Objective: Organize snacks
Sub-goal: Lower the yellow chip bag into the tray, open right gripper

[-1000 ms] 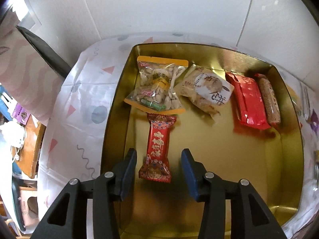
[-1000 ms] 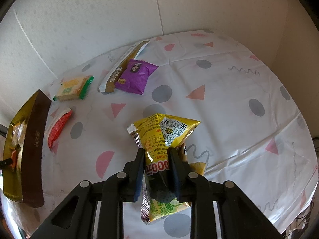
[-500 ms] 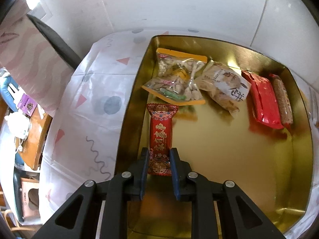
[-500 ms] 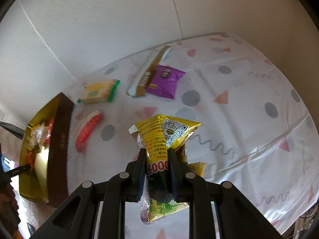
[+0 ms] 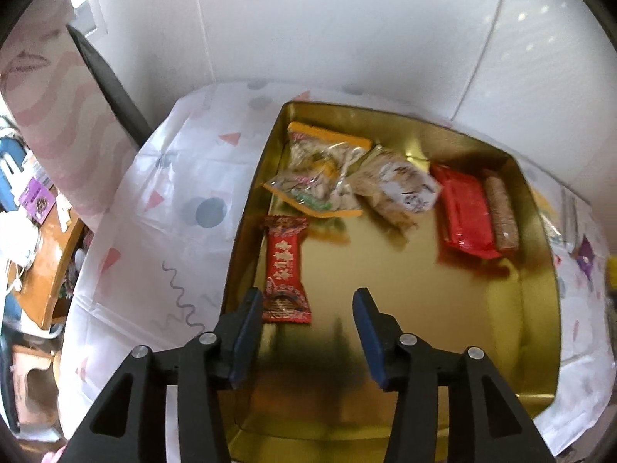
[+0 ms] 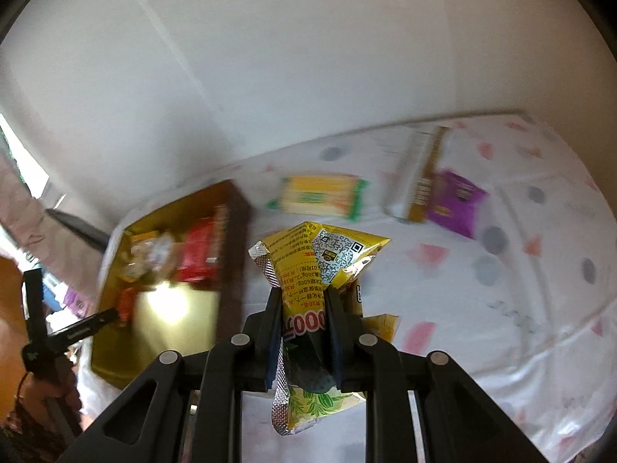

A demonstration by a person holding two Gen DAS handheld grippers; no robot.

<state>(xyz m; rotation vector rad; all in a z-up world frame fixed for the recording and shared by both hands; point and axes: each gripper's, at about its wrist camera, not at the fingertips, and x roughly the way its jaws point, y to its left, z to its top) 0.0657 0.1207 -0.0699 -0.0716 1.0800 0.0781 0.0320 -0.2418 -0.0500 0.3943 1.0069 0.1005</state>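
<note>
Five snacks are lying in the tin (image 5: 540, 308). Left tongs (image 5: 306, 332), just opening, are gaping empty beside the red bar (image 5: 285, 270). Right tongs (image 6: 302, 305) are pinching a yellow bag (image 6: 324, 258); three packets at upper right are waiting on the worktop (image 6: 540, 289).

Left gripper (image 5: 306, 305) jaws just opened off the red candy (image 5: 286, 270), now lying free in the tin (image 5: 540, 289); right gripper (image 6: 302, 305), carrying the yellow bag (image 6: 316, 258), swung toward that tin.
</note>
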